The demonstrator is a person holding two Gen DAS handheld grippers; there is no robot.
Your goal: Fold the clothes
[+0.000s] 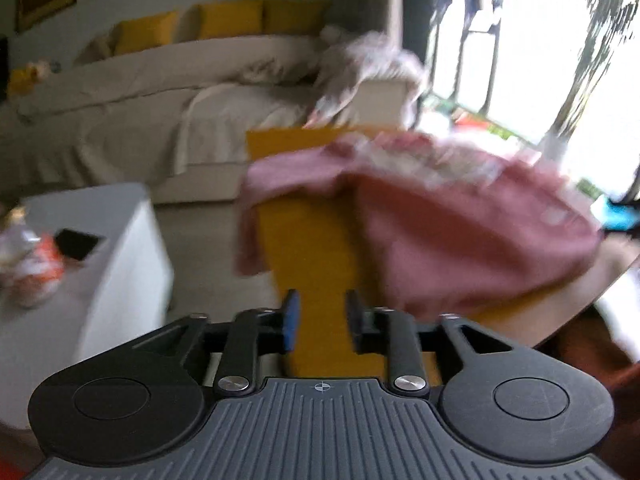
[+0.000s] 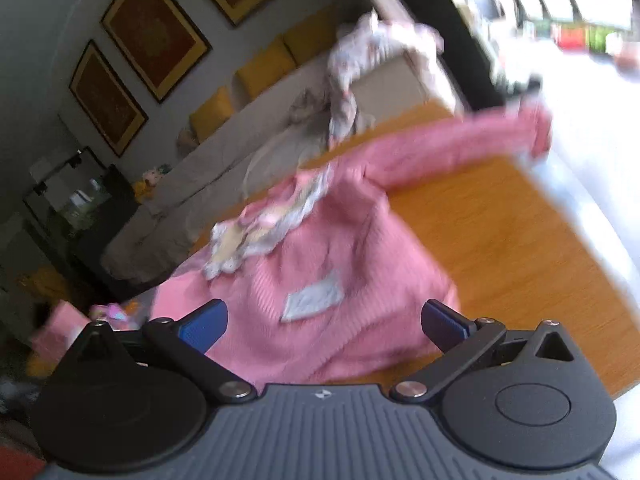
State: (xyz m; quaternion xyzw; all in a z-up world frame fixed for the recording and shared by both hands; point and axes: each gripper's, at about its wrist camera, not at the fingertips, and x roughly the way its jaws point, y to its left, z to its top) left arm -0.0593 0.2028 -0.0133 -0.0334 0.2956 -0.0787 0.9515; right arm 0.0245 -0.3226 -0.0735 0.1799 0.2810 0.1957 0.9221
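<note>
A pink knitted sweater (image 2: 344, 264) with a pale patterned collar and a grey label lies crumpled on the orange wooden table (image 2: 500, 240). One sleeve stretches toward the table's far right corner. My right gripper (image 2: 324, 320) is open and empty, just above the sweater's near hem. In the left wrist view the sweater (image 1: 460, 232) lies to the right and another sleeve hangs over the table's left edge. My left gripper (image 1: 322, 316) is open and empty over bare table (image 1: 304, 248), left of the sweater. Both views are blurred.
A beige sofa (image 1: 160, 92) with yellow cushions stands behind the table, with a floral garment (image 2: 360, 64) draped on its arm. A white side table (image 1: 100, 248) with a phone and packets stands left. Bright windows are at the right. Framed pictures hang on the wall.
</note>
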